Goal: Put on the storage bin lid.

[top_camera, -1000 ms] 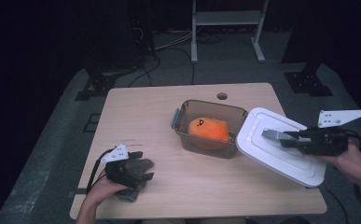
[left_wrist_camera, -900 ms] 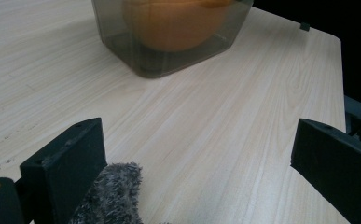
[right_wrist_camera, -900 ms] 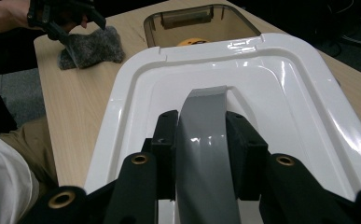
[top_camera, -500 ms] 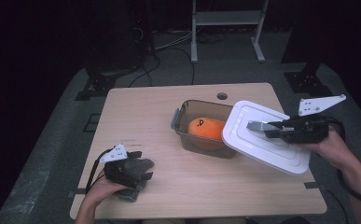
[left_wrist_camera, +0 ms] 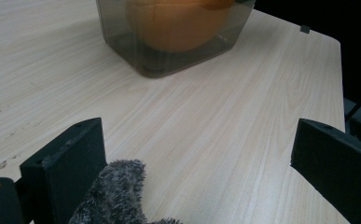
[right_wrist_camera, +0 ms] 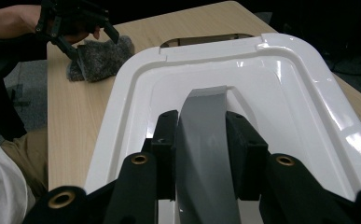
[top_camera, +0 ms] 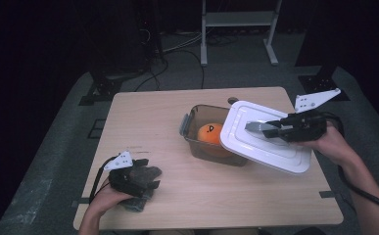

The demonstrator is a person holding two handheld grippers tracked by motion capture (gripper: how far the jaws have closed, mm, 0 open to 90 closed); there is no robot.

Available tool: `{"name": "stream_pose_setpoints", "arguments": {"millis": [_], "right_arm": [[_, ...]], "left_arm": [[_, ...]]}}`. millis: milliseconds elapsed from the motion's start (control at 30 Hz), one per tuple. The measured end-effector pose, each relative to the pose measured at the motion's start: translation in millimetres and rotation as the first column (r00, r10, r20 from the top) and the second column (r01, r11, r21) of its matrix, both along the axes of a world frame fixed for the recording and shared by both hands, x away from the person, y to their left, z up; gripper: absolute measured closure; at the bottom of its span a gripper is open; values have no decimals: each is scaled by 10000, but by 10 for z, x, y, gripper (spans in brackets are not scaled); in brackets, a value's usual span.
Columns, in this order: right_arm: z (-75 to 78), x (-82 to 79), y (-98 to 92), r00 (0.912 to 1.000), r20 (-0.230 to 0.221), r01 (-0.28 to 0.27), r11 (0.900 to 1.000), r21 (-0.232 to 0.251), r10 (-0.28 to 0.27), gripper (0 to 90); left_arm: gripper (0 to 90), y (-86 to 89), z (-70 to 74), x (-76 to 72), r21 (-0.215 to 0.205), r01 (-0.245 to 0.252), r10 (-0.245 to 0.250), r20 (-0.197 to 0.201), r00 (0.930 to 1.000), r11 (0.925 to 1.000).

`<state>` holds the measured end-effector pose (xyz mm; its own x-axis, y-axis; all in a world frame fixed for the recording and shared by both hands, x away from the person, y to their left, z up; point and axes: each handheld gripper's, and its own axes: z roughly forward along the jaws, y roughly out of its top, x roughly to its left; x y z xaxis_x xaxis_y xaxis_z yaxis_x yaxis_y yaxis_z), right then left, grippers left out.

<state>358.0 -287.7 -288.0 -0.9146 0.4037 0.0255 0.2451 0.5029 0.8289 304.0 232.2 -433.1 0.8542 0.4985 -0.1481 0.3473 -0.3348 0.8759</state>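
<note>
Hanging from right gripper (top_camera: pixel 268 129): lid (top_camera: pixel 255 147) over container (top_camera: pixel 197 139)

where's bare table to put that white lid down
Bare wood lies along the table far-left, between the grey cloth and the container, and along the near edge right of the cloth. Crowded at the container, where the lid hangs.

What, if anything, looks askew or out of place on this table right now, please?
The white lid is off the container: the right gripper, shut on its grey handle, holds it tilted and overhanging one end. The orange ball inside is uncovered. A grey furry cloth lies under the open left gripper.
</note>
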Motion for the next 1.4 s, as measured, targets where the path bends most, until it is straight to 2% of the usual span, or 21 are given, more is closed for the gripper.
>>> {"name": "stream_pose_setpoints", "arguments": {"millis": [633, 833, 1400], "right_arm": [[63, 328, 427, 9973, 7, -739, 9972, -127, 739, 661], [70, 384, 517, 9959, 32, -904, 9958, -127, 904, 661], [-23, 596, 762, 9912, -127, -1320, 9912, 5, 1320, 661]], "left_arm": [[23, 4, 12, -8, -54, -31, 31, 27, 10000, 10000], [23, 10, 9, -6, -82, -57, 57, 62, 10000, 10000], [23, 32, 14, -13, -125, -101, 101, 75, 9999, 9999]]}}
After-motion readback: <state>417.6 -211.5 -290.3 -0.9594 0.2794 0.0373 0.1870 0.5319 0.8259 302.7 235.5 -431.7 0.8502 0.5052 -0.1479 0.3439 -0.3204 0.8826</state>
